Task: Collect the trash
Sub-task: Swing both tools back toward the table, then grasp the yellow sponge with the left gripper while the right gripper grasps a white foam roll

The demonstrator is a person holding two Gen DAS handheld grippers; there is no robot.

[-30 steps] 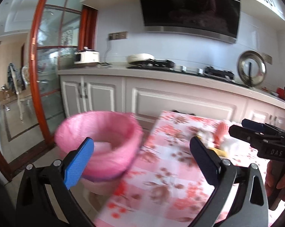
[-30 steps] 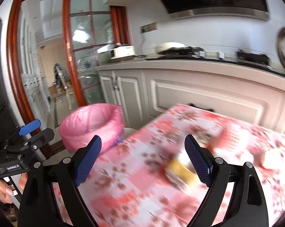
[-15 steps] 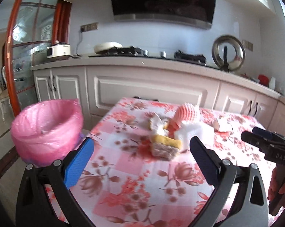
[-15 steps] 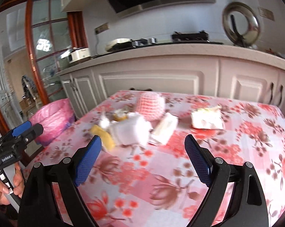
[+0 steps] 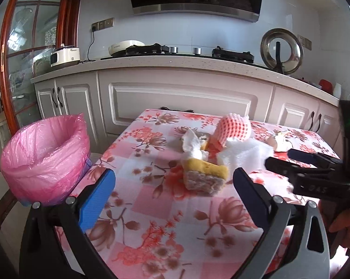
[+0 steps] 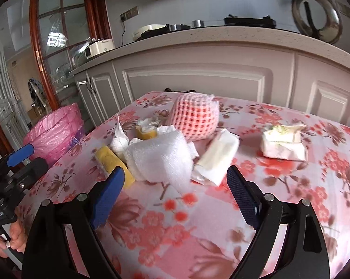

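Looking L to R: pink-lined bin (image 5: 44,160) sits off the counter's left edge, lower than the floral counter (image 5: 165,209) top. My left gripper (image 5: 173,195) hovers near the counter's near-left part, fingers (image 5: 97,200) spread wide, nothing in them. Just beyond, btwn the fingers, lies the yellow sponge (image 5: 206,176), w/ crumpled tissue (image 5: 193,144) right behind it. In the right wrist view, my right gripper (image 6: 175,195) is also wide open and empty, aimed at the white foam wrap (image 6: 159,160), which touches the sponge's right side. Far of that sits the pink foam net (image 6: 195,116). Right of the wrap, a folded white packet (image 6: 217,159); further right, well apart, a crumpled wrapper (image 6: 284,143).
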